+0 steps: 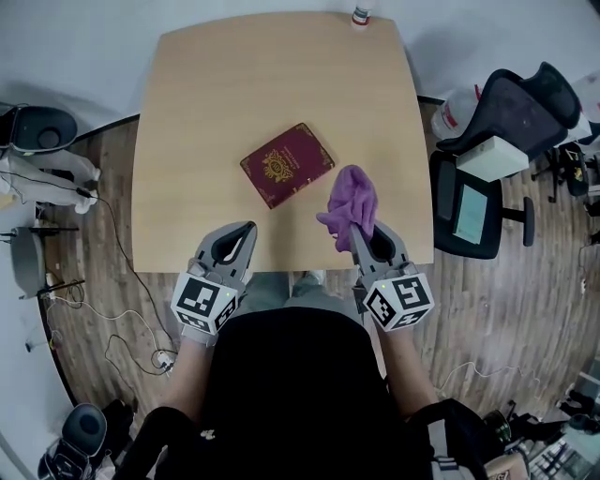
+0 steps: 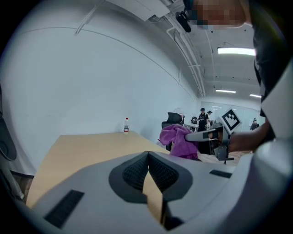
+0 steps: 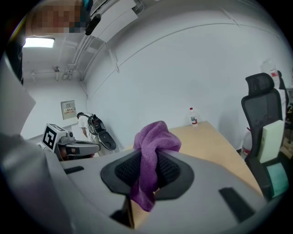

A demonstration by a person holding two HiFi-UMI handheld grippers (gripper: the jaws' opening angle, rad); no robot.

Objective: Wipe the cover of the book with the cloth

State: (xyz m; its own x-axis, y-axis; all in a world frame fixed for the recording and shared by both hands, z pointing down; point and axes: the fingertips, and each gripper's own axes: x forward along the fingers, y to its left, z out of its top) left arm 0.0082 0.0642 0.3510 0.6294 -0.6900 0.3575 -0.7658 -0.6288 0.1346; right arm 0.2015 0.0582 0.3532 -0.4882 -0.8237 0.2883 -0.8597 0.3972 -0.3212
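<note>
A dark red book (image 1: 287, 164) with a gold emblem lies flat and slightly turned in the middle of the wooden table (image 1: 187, 141). A purple cloth (image 1: 351, 205) is pinched in my right gripper (image 1: 359, 234), just right of and nearer than the book; it bunches up above the jaws (image 3: 153, 151). In the left gripper view the same cloth (image 2: 179, 140) shows off to the right. My left gripper (image 1: 246, 232) is shut and empty, over the table's near edge, below-left of the book. Its pads (image 2: 147, 170) meet with nothing between them.
A small white bottle (image 1: 361, 15) stands at the table's far edge. A black office chair (image 1: 497, 169) with a white box sits just right of the table. Cables and a backpack lie on the floor at left. People stand in the far background.
</note>
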